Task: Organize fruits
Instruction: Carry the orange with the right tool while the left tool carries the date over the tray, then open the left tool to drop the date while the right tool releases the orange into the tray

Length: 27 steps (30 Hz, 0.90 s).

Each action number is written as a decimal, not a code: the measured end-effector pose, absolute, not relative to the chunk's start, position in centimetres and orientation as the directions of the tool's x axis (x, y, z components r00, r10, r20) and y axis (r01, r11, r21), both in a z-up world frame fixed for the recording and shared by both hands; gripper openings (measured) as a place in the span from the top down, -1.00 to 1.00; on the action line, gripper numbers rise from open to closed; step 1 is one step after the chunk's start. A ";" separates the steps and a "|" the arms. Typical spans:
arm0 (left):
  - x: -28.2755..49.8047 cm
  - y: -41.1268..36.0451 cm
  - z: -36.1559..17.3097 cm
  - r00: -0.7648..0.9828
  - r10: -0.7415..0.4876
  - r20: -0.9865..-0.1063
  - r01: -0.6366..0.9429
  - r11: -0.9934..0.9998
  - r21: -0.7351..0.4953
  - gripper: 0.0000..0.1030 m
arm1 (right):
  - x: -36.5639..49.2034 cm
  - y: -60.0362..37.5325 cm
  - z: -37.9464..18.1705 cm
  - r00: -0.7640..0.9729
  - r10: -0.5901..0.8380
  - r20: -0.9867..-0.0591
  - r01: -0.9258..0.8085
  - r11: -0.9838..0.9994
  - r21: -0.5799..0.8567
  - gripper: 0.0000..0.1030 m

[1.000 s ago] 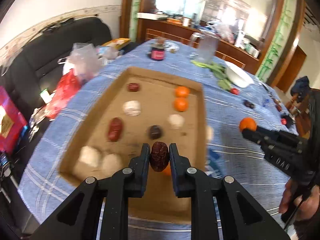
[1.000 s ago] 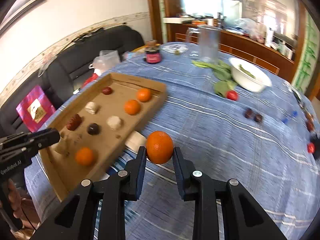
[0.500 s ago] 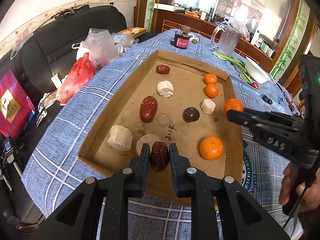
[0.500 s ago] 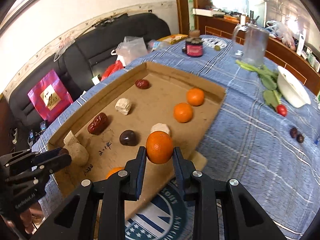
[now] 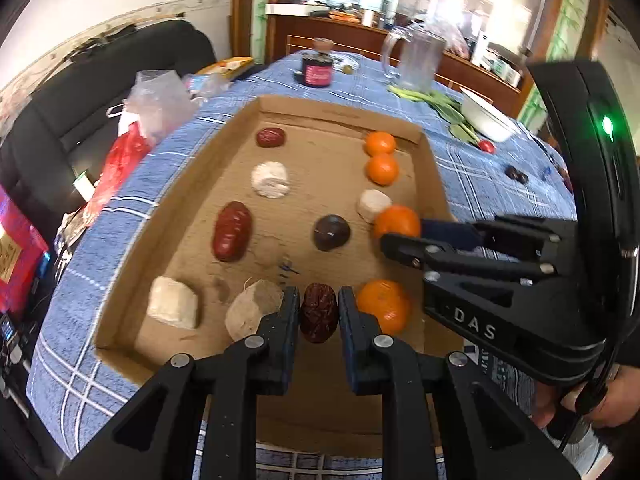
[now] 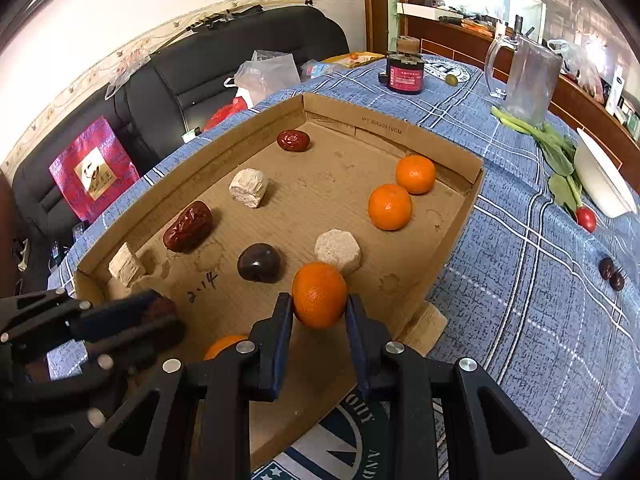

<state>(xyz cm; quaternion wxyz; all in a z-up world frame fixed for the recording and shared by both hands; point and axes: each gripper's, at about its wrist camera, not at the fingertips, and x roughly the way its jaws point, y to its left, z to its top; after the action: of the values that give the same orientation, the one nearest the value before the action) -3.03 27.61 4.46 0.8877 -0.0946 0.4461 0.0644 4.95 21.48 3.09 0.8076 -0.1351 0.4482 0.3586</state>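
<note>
1. The left hand-held gripper (image 5: 319, 312) pinches a wrinkled dark-red dried date (image 5: 319, 312) above the near end of the shallow brown cardboard tray (image 5: 434, 184).
2. The right hand-held gripper (image 6: 319, 312) clamps a round orange mandarin (image 6: 319, 294) over the tray's near right side, just beside a pale beige cake (image 6: 337, 251).
3. The tray sits on the blue checked tabletop (image 6: 520, 280).

Blue plaid cloth covers the bench (image 6: 500, 240); a shallow cardboard tray (image 6: 460, 216) sits left, dark jar (image 6: 405, 72) and glass pitcher (image 6: 528, 80) far, white bowl (image 6: 604, 188) and greens (image 6: 556, 152) right.
</note>
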 end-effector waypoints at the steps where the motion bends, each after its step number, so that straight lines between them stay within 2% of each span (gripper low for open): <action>1: -2.9 27.5 4.3 0.591 0.022 -0.806 -0.187 0.976 -0.110 0.63 | 5.0 21.6 3.1 0.342 0.455 -0.822 -0.702 0.705 0.098 0.42; 20: -3.5 27.4 2.7 0.543 0.007 -0.840 -0.111 0.992 -0.064 0.63 | 5.5 22.9 2.3 0.367 0.408 -0.836 -0.734 0.679 0.009 0.42; 23: -3.6 27.1 2.6 0.542 0.000 -0.840 -0.097 0.993 -0.063 0.43 | 5.5 22.8 2.3 0.365 0.408 -0.837 -0.732 0.681 0.012 0.42; 25: -3.8 26.9 2.4 0.539 -0.008 -0.842 -0.091 0.994 -0.067 0.14 | 5.6 22.8 2.4 0.361 0.409 -0.838 -0.730 0.683 0.019 0.42; 27: -3.9 26.8 2.2 0.538 -0.005 -0.843 -0.096 0.993 -0.068 0.10 | 5.5 22.8 2.4 0.360 0.405 -0.840 -0.730 0.684 0.017 0.42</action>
<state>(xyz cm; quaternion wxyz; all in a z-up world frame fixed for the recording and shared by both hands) -3.91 26.79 2.22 0.8753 -0.0530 0.4800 0.0260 5.54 22.84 2.38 0.8039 -0.1834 0.4422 0.3528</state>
